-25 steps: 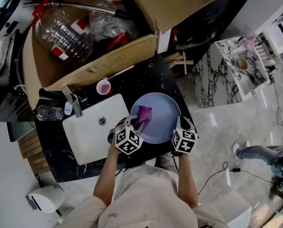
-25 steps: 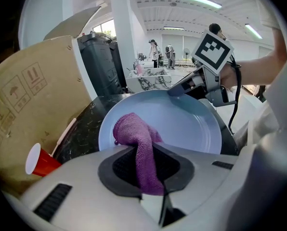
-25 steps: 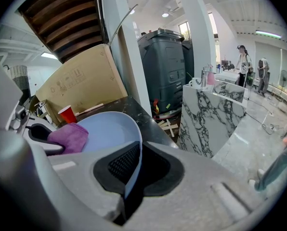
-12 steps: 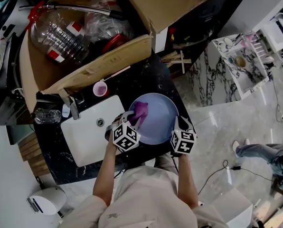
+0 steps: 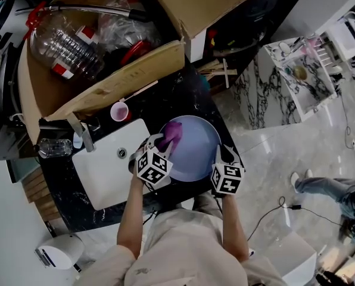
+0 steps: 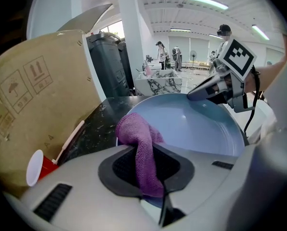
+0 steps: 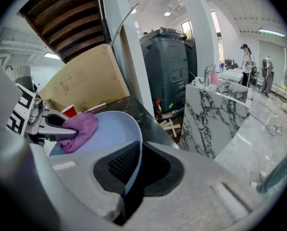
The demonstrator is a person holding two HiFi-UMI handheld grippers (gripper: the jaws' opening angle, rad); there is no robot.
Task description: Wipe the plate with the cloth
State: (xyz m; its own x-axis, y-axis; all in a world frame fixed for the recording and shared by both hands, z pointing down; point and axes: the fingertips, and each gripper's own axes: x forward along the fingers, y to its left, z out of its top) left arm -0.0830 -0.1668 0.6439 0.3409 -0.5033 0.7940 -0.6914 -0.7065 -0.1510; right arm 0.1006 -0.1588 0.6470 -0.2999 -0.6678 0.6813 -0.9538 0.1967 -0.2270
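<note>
A pale blue plate is held above the black counter, beside the sink. My right gripper is shut on the plate's near right rim. My left gripper is shut on a purple cloth, which rests on the plate's left inner face. In the left gripper view the cloth hangs pinched between the jaws, with the plate behind it. The right gripper view shows the cloth pressed on the plate by the left gripper.
A white sink with a tap lies left of the plate. A small red cup stands on the black counter. A big cardboard box holding a plastic bottle fills the back. A marble cabinet stands right.
The left gripper with the cloth has slid a little toward the plate's upper left. The right gripper keeps its hold on the rim.
</note>
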